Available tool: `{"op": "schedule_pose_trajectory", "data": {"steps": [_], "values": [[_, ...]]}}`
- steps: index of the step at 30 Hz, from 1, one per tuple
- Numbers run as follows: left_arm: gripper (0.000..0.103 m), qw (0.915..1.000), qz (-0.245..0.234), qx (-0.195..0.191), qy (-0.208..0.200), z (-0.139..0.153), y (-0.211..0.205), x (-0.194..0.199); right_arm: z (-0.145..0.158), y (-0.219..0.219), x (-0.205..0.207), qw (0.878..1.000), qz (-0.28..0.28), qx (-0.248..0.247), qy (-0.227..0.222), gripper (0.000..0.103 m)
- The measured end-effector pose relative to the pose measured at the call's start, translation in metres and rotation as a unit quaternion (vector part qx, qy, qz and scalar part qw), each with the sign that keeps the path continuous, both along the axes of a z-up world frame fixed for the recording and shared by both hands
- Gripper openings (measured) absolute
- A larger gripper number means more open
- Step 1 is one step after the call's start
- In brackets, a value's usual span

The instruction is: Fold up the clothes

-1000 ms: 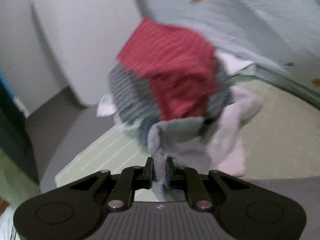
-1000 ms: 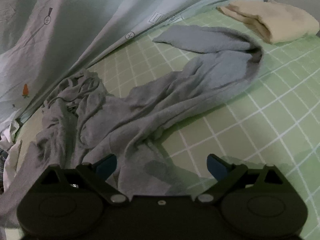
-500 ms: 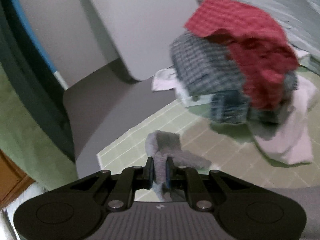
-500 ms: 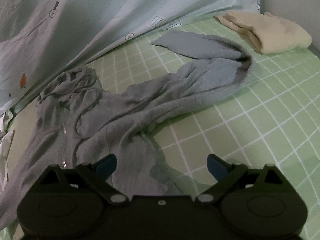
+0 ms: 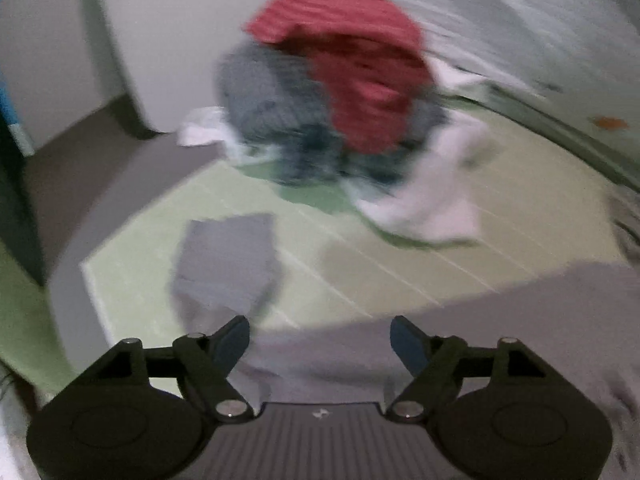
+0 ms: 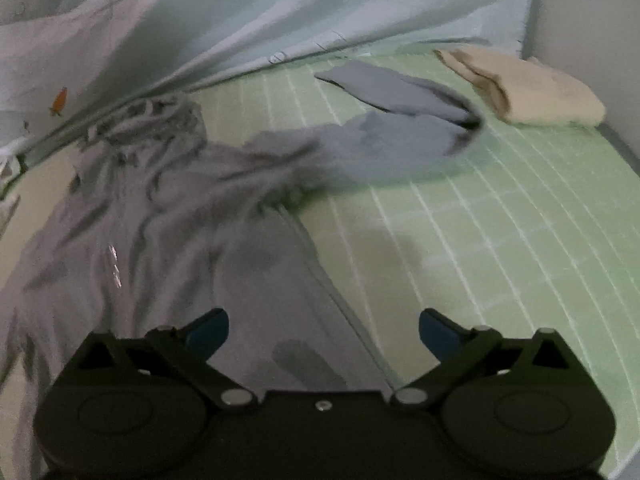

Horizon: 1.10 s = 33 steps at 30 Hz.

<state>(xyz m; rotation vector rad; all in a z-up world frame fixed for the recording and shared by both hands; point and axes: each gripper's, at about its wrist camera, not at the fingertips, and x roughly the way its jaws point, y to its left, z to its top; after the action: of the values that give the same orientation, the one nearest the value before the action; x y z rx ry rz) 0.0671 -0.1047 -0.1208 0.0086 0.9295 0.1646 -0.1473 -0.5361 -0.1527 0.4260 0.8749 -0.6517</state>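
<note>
Left wrist view: the left gripper is shown with jaws opening and nothing between them, the grey sleeve end lying released on the green checked sheet; right wrist view: the right gripper, jaws apart and empty, hangs over the grey hoodie, whose rumpled body is best smoothed flat before any fold is made.

I saw the grey hoodie spread rumpled and unfolded across the green checked bed, zip showing, one sleeve stretched away and doubled back near a folded cream garment. Its other cuff lay flat by the bed's corner. A heap of clothes, red on top, sat behind.
</note>
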Motion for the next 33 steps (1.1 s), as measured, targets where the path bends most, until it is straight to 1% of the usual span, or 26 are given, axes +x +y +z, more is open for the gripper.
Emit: {"op": "schedule_pose_trajectory", "data": {"steps": [3, 4, 5, 7, 9, 12, 13, 14, 15, 16, 17, 19, 20, 23, 26, 27, 28, 29, 31, 32, 33], "values": [[0.079, 0.9973, -0.064, -0.027, 0.023, -0.006, -0.023, -0.018, -0.012, 0.001, -0.021, 1.0, -0.025, 0.015, 0.011, 0.103], [0.079, 0.9944, -0.091, -0.042, 0.032, -0.007, -0.031, -0.024, -0.016, 0.0, -0.027, 0.999, -0.034, 0.021, 0.013, 0.103], [0.079, 0.9895, -0.125, -0.059, 0.042, -0.009, -0.04, -0.03, -0.02, 0.0, -0.033, 0.999, -0.041, 0.027, 0.016, 0.103], [0.079, 0.973, -0.198, -0.101, 0.062, -0.013, -0.059, -0.042, -0.027, 0.001, -0.042, 0.998, -0.049, 0.033, 0.019, 0.103], [0.08, 0.9524, -0.26, -0.137, 0.082, -0.021, -0.078, -0.052, -0.033, 0.009, -0.047, 0.998, -0.045, 0.022, 0.022, 0.103], [0.079, 0.9254, -0.332, -0.147, 0.108, -0.035, -0.105, -0.067, -0.036, 0.021, -0.047, 0.999, -0.022, 0.004, 0.034, 0.102], [0.078, 0.9193, -0.347, -0.144, 0.117, -0.039, -0.112, -0.071, -0.035, 0.024, -0.048, 0.999, -0.013, 0.004, 0.031, 0.101], [0.068, 0.9131, -0.362, -0.141, 0.125, -0.044, -0.119, -0.076, -0.033, 0.028, -0.048, 1.0, -0.001, 0.004, 0.029, 0.098], [0.046, 0.9059, -0.379, -0.137, 0.131, -0.047, -0.124, -0.08, -0.031, 0.032, -0.048, 0.999, 0.014, 0.001, 0.029, 0.086], [0.034, 0.8985, -0.396, -0.132, 0.136, -0.051, -0.128, -0.084, -0.028, 0.037, -0.049, 0.999, 0.029, -0.002, 0.025, 0.069], [0.005, 0.8984, -0.396, -0.129, 0.138, -0.053, -0.127, -0.085, -0.025, 0.042, -0.05, 0.999, 0.041, -0.003, 0.022, 0.061], [0.006, 0.8987, -0.395, -0.124, 0.143, -0.059, -0.124, -0.087, -0.02, 0.052, -0.054, 0.998, 0.051, 0.0, 0.021, 0.03], [0.006, 0.9038, -0.385, -0.124, 0.138, -0.059, -0.118, -0.087, -0.019, 0.057, -0.057, 0.998, 0.052, 0.002, 0.022, 0.027], [0.006, 0.9184, -0.349, -0.124, 0.14, -0.061, -0.094, -0.081, -0.017, 0.072, -0.067, 0.999, 0.048, 0.011, 0.022, 0.025], [0.006, 0.9268, -0.328, -0.122, 0.136, -0.056, -0.084, -0.076, -0.014, 0.084, -0.069, 0.997, 0.066, 0.024, 0.029, 0.026], [0.008, 0.9295, -0.321, -0.121, 0.135, -0.054, -0.08, -0.075, -0.013, 0.087, -0.069, 0.996, 0.077, 0.023, 0.035, 0.031], [0.01, 0.9322, -0.314, -0.12, 0.133, -0.052, -0.077, -0.074, -0.012, 0.089, -0.067, 0.995, 0.085, 0.021, 0.044, 0.039], [0.015, 0.9351, -0.313, -0.112, 0.124, -0.047, -0.079, -0.076, -0.011, 0.088, -0.064, 0.994, 0.091, 0.015, 0.056, 0.045], [0.025, 0.9404, -0.309, -0.094, 0.106, -0.036, -0.083, -0.081, -0.009, 0.083, -0.058, 0.992, 0.1, 0.004, 0.077, 0.067], [0.038, 0.9428, -0.307, -0.086, 0.097, -0.031, -0.086, -0.084, -0.007, 0.078, -0.056, 0.991, 0.104, 0.002, 0.08, 0.074], [0.051, 0.9457, -0.305, -0.081, 0.08, -0.024, -0.086, -0.089, -0.006, 0.073, -0.054, 0.991, 0.107, -0.002, 0.081, 0.087]]}}
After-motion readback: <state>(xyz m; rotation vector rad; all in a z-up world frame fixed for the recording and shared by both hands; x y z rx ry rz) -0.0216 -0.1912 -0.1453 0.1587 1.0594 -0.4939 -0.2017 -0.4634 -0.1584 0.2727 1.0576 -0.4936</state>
